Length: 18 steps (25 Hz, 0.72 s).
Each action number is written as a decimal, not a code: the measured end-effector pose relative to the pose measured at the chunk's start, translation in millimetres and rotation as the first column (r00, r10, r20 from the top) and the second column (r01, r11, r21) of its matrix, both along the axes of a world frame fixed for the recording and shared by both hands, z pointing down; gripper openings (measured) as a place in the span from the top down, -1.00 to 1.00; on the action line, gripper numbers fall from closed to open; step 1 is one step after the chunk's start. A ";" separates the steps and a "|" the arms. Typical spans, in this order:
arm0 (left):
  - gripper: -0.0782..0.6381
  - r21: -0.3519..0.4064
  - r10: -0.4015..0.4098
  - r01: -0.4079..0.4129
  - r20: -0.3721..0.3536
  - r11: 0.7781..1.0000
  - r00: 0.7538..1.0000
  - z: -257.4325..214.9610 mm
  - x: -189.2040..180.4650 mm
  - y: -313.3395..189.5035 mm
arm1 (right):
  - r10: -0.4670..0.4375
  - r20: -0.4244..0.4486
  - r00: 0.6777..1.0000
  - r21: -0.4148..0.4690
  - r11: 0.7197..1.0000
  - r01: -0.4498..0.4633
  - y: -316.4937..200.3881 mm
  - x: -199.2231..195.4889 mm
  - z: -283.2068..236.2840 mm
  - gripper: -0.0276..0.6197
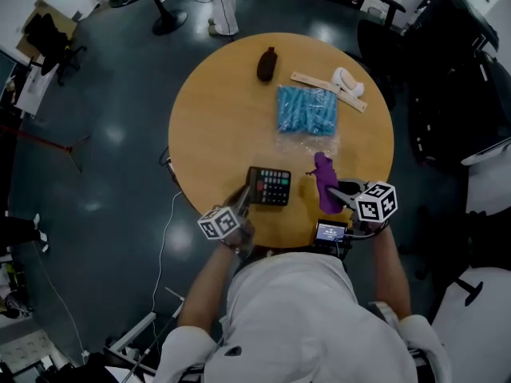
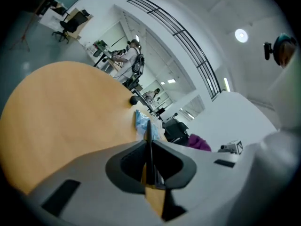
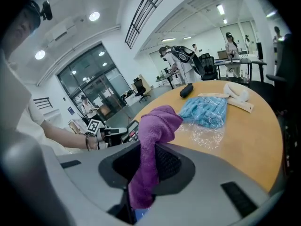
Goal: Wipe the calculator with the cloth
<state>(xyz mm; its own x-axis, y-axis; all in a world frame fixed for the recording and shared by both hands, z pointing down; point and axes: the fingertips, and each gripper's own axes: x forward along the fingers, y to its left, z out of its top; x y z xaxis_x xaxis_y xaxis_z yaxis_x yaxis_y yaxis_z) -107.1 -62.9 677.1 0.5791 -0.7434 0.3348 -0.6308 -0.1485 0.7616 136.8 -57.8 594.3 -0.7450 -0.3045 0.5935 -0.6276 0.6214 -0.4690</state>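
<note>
- Head view shows the calculator (image 1: 269, 186) lying flat and face up on the round table (image 1: 207, 118), close to the near rim. A hard swipe toward the person could, I judge, push it over that edge.
- The 2 fingers of the left gripper (image 1: 243, 199) are closed on the calculator's left edge. The left gripper view shows them almost together, with only a thin dark slab between. The hold takes in just a narrow margin, so wiping pressure could twist the calculator out of it or make it pivot on the table.
- The right gripper (image 1: 339, 191) has its fingers clamped on the purple cloth (image 1: 325, 183), which rises from them in a bunched fold and also hangs below.
- Only a small bunch of fabric sticks out, so on a steep approach the hard fingertips could scrape the keys instead of the cloth.
- The loose fold could also catch on a key and drag out of the grip.
- A blue packet (image 1: 306, 110) on clear wrap lies just beyond the working spot, and a wide stroke could sweep into it.
- The calculator touches the left fingers at its left edge and, I judge, is held by them.
- It lies to the left of the right fingers, near but apart, with bare table between its right edge and the cloth, so wiping contact is not yet made.
</note>
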 end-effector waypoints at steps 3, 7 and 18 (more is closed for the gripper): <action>0.66 -0.051 -0.052 0.049 -0.051 0.997 0.997 23.5 2.5 -0.5 | 0.010 0.006 1.000 -0.011 1.000 -0.010 2.4 -0.9 4.1 0.66; 0.66 -0.131 -0.136 0.123 -0.092 0.984 0.986 51.3 3.8 4.3 | 0.017 0.016 1.000 -0.020 1.000 -0.016 7.1 -4.9 6.7 0.66; 0.66 -0.225 -0.185 0.176 -0.023 0.958 0.982 91.5 -5.9 16.4 | 0.031 0.016 0.999 -0.039 0.999 -0.030 16.3 1.9 11.3 0.66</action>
